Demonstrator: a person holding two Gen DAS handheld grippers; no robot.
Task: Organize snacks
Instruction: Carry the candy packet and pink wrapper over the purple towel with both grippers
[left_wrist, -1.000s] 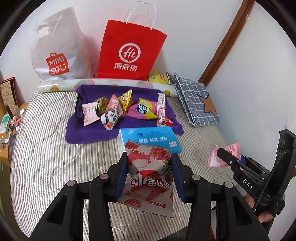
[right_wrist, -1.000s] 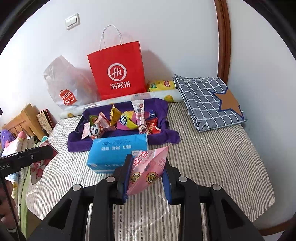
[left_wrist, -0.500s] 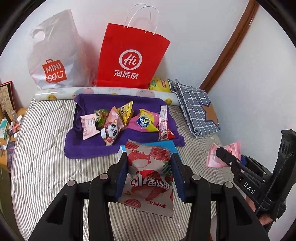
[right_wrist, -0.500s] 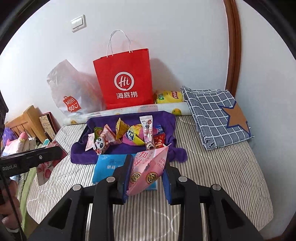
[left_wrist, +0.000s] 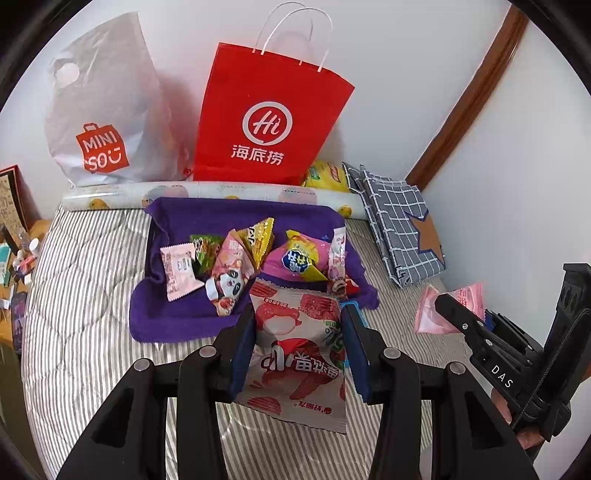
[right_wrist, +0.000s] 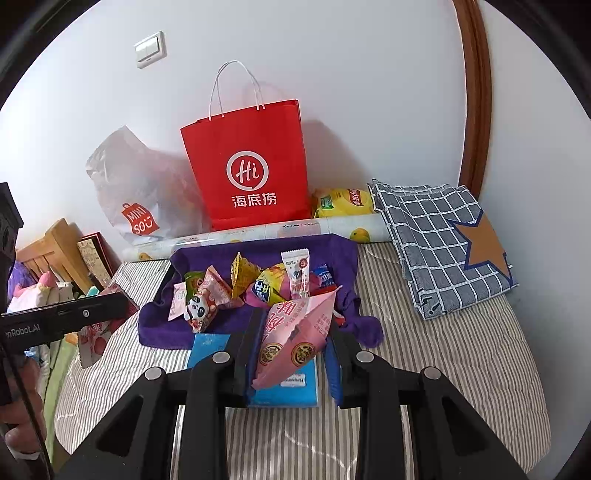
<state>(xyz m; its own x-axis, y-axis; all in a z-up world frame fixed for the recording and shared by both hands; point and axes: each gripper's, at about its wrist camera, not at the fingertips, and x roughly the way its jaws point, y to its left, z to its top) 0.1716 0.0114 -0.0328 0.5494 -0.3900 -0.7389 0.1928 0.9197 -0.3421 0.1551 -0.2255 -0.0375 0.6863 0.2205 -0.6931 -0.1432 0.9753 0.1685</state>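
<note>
My left gripper (left_wrist: 297, 325) is shut on a red-and-white snack packet (left_wrist: 295, 354) and holds it above the striped bed. My right gripper (right_wrist: 291, 332) is shut on a pink snack packet (right_wrist: 295, 339); it also shows at the right of the left wrist view (left_wrist: 448, 306). A purple towel (left_wrist: 173, 314) lies further back with several small snack packets (left_wrist: 229, 273) piled on it. A blue box (right_wrist: 210, 347) lies under my right gripper, just before the towel. A red paper bag (left_wrist: 266, 118) stands open-topped against the wall behind.
A white MINISO plastic bag (left_wrist: 99, 110) leans left of the red bag. A yellow chip bag (right_wrist: 343, 203) and a folded checked cloth (right_wrist: 443, 236) lie at the right. A patterned roll (left_wrist: 207, 192) lies along the wall. A cluttered bedside stand (left_wrist: 14, 251) is at left.
Both grippers have moved forward toward the towel and red bag with their packets held. The blue box has passed almost out of sight under the left gripper's packet.
</note>
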